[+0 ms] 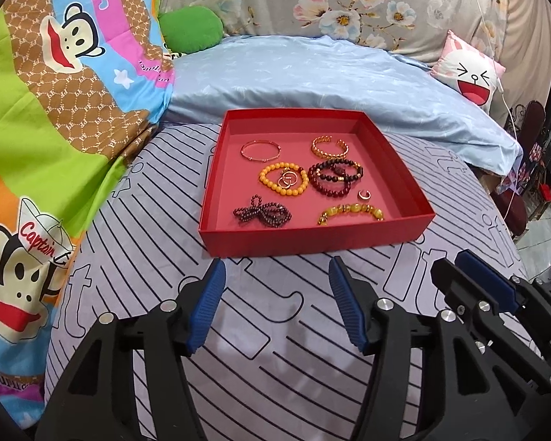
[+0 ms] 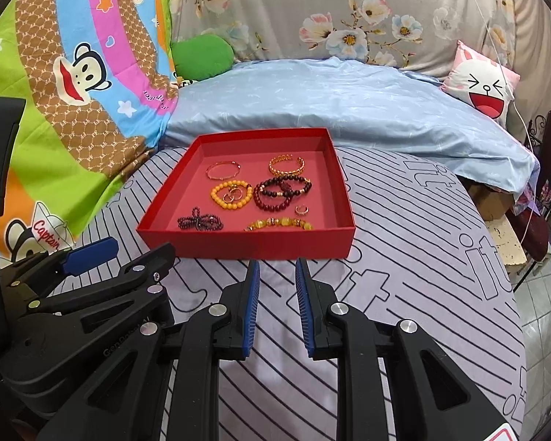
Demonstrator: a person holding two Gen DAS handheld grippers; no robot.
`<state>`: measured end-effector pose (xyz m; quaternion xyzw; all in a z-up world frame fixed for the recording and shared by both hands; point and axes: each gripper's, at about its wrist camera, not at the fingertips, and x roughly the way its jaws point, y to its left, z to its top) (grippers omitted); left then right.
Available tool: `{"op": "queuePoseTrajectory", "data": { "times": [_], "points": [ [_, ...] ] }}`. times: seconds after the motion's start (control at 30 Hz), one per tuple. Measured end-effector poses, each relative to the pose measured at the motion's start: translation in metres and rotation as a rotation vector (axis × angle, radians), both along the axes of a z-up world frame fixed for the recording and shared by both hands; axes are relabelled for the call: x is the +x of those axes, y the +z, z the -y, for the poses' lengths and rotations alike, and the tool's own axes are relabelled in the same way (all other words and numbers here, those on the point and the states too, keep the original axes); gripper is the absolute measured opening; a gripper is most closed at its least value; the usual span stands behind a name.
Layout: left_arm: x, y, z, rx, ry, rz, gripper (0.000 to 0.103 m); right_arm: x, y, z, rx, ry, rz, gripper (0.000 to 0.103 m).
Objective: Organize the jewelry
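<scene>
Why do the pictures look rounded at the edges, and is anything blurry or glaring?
Left wrist view: fisheye bends the striped bedsheet and leaves dark corners; the red tray is sharp, light even, no glare. Right wrist view: same bulge, soft shadows under the right gripper, small jewelry detail fuzzy.

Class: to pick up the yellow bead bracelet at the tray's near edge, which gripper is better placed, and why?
Probably the left gripper: its jaws stand wide and empty, pointing at the red tray. The yellow bead bracelet lies slightly right. The right gripper is narrower.
</scene>
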<state>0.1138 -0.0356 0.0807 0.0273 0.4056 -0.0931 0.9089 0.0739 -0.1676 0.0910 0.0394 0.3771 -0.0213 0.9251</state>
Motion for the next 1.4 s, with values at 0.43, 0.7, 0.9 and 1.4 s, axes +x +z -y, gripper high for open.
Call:
{"op": "queuePoseTrajectory", "data": {
  "times": [0.43,0.7,0.9,1.4],
  "points": [
    [-0.007,-0.004,-0.009,0.024,0.056,0.009,0.071,-0.009,-0.006,0.01,0.012,-0.038,-0.004,0.044],
    [-0.007,-0.006,-0.017,0.041,0.095,0.011,0.085,-0.011,-0.007,0.013,0.01,-0.055,0.004,0.063],
    [-0.007,-0.007,-0.022,0.048,0.108,0.011,0.09,-0.011,-0.009,0.014,0.011,-0.062,0.005,0.072],
    [-0.005,-0.012,-0.026,0.055,0.123,-0.002,0.092,-0.011,-0.016,0.016,0.028,-0.062,0.008,0.08]
  ]
}}
